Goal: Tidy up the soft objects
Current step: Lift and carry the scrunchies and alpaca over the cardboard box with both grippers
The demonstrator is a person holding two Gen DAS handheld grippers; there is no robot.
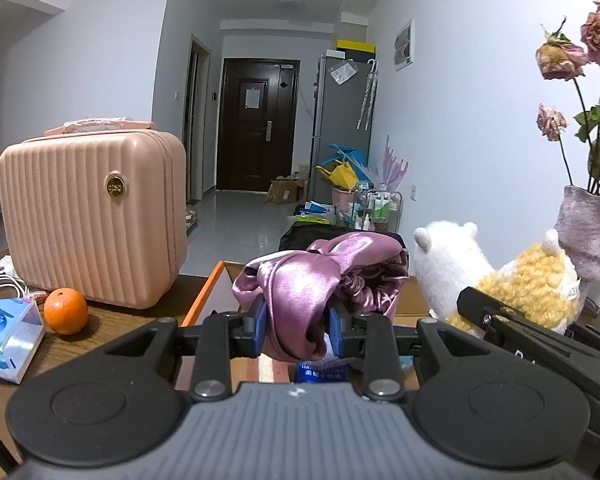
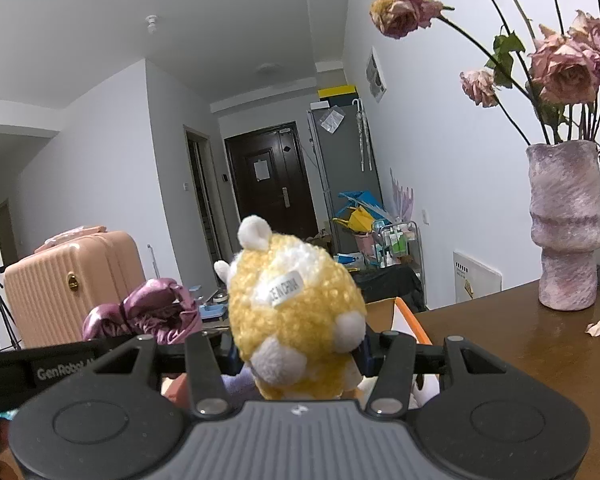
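My left gripper (image 1: 298, 330) is shut on a shiny purple satin cloth (image 1: 316, 284) and holds it above an orange-rimmed box (image 1: 204, 292). The cloth also shows in the right wrist view (image 2: 152, 312), at the left. My right gripper (image 2: 298, 354) is shut on a yellow and white plush toy (image 2: 296, 312) with a white label on its back, held above the same box (image 2: 414, 324). In the left wrist view the plush toy (image 1: 500, 276) and the right gripper's black body (image 1: 540, 336) are at the right.
A pink ribbed case (image 1: 92, 216) stands on the wooden table (image 2: 520, 348) at the left, with an orange (image 1: 65, 311) and a tissue pack (image 1: 4, 336) near it. A purple vase of dried roses (image 2: 566, 224) stands at the right. A petal (image 2: 598, 328) lies by it.
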